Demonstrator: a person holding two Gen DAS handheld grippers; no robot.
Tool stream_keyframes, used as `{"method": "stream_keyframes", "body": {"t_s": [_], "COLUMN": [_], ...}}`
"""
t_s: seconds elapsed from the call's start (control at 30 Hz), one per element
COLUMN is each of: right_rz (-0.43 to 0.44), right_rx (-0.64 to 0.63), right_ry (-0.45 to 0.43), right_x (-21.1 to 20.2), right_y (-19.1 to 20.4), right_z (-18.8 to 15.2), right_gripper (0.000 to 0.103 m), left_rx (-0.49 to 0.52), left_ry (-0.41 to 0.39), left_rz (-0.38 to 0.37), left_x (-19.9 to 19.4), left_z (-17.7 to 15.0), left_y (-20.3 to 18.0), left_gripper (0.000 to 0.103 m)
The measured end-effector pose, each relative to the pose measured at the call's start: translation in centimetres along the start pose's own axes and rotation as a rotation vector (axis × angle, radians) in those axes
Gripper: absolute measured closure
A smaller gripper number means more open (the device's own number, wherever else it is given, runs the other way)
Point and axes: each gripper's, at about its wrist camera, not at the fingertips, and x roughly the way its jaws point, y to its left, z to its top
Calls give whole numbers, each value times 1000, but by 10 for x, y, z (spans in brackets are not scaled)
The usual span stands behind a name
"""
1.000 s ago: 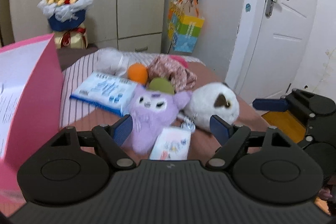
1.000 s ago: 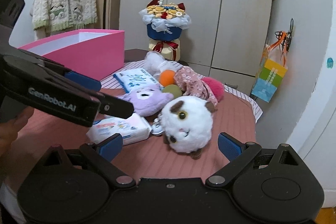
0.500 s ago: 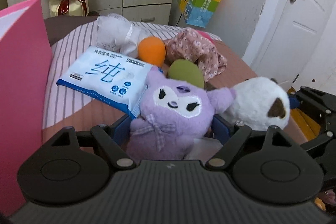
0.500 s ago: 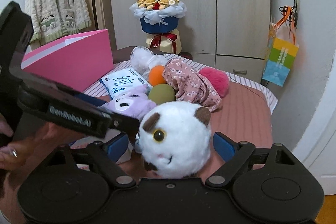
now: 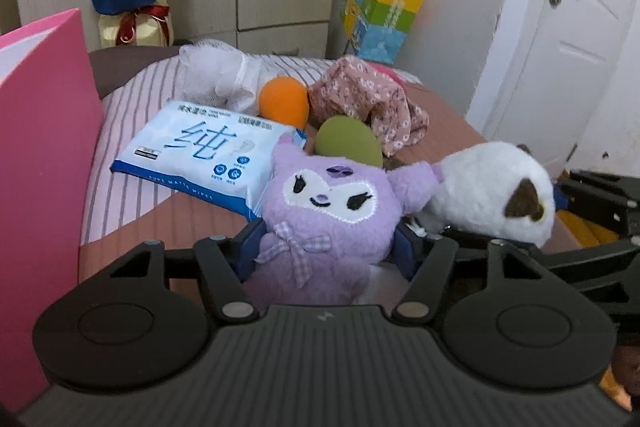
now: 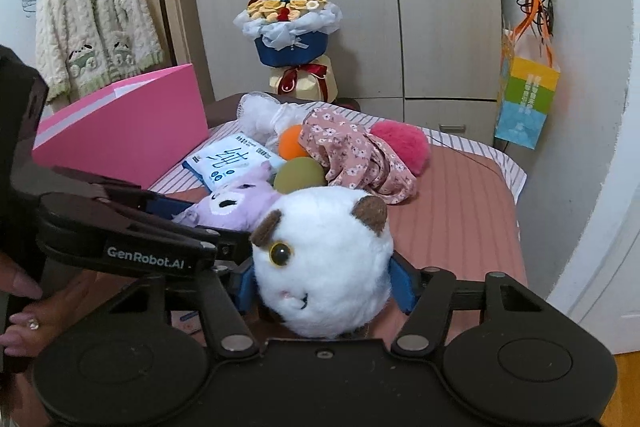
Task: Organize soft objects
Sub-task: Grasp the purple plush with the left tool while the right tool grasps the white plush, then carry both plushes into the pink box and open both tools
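A purple plush (image 5: 328, 203) with a gingham bow sits on the bed between the blue pads of my left gripper (image 5: 326, 247). The jaws are closing and both pads press its sides. Just to its right lies a round white plush (image 5: 492, 187) with brown ears. In the right wrist view that white plush (image 6: 320, 247) fills the gap of my right gripper (image 6: 322, 283), whose jaws are closing, with the pads against its flanks. The purple plush (image 6: 236, 203) shows behind it on the left, partly hidden by the left gripper's black arm.
A pink box (image 5: 40, 147) stands at the left. A wipes pack (image 5: 200, 147), orange ball (image 5: 284, 103), green ball (image 5: 348, 143), floral cloth (image 5: 368, 107), white mesh puff (image 5: 216, 75) and pink pompom (image 6: 400, 143) lie behind. A hand (image 6: 24, 311) grips the left tool.
Both grippers moved forward and down over the bed. The purple plush came between the left pads and the white plush between the right pads, and both jaws narrowed onto them.
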Motion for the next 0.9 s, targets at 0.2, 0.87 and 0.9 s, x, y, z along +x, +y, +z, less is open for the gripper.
{"method": "stream_keyframes", "body": {"t_s": [0.2, 0.87, 0.9], "right_rz": [-33, -49, -43], "right_rx": [-40, -84, -86], "right_ry": [-27, 15, 23], "right_x": [-14, -85, -88], "right_y": [8, 46, 49], "right_z": [5, 4, 4], "right_gripper": [35, 35, 35], "left_rx": [53, 103, 103], "left_ry": [-98, -65, -63], "left_rz": [55, 101, 98], "left_x": [-28, -115, -120], "left_z": [5, -21, -22], "left_y": [-10, -14, -13], "left_gripper": [40, 39, 39]}}
